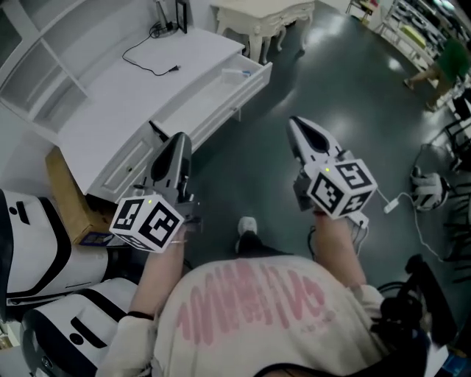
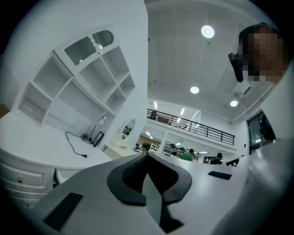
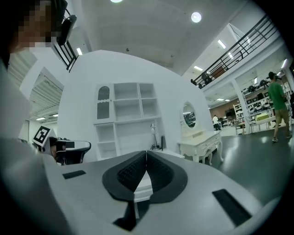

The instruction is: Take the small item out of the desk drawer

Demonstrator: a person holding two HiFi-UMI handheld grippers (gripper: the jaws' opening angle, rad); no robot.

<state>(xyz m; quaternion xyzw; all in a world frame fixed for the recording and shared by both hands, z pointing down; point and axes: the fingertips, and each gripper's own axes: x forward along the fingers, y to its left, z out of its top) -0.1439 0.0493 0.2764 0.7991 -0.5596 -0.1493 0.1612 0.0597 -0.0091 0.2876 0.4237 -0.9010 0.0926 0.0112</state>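
Observation:
A white desk (image 1: 140, 96) with a shelf hutch (image 1: 44, 66) stands at the upper left in the head view. Its right-end drawer (image 1: 254, 79) is pulled open, and a small pale item (image 1: 234, 72) lies inside. My left gripper (image 1: 179, 140) hovers shut in front of the desk's left drawers, with nothing between its fingers. My right gripper (image 1: 294, 122) is over the dark floor, right of the open drawer, shut and empty. Both pairs of black pads (image 2: 138, 176) (image 3: 133, 173) meet in the gripper views. The right gripper view shows the hutch (image 3: 128, 117) ahead and the left gripper (image 3: 69, 150) beside it.
A black cable (image 1: 151, 57) lies on the desktop. A cardboard box (image 1: 70, 195) leans at the desk's left end beside white-and-black machines (image 1: 37, 243). A white dressing table (image 1: 265, 15) stands beyond the drawer. Cables and a white device (image 1: 427, 188) are on the floor at right, a person (image 1: 441, 66) farther off.

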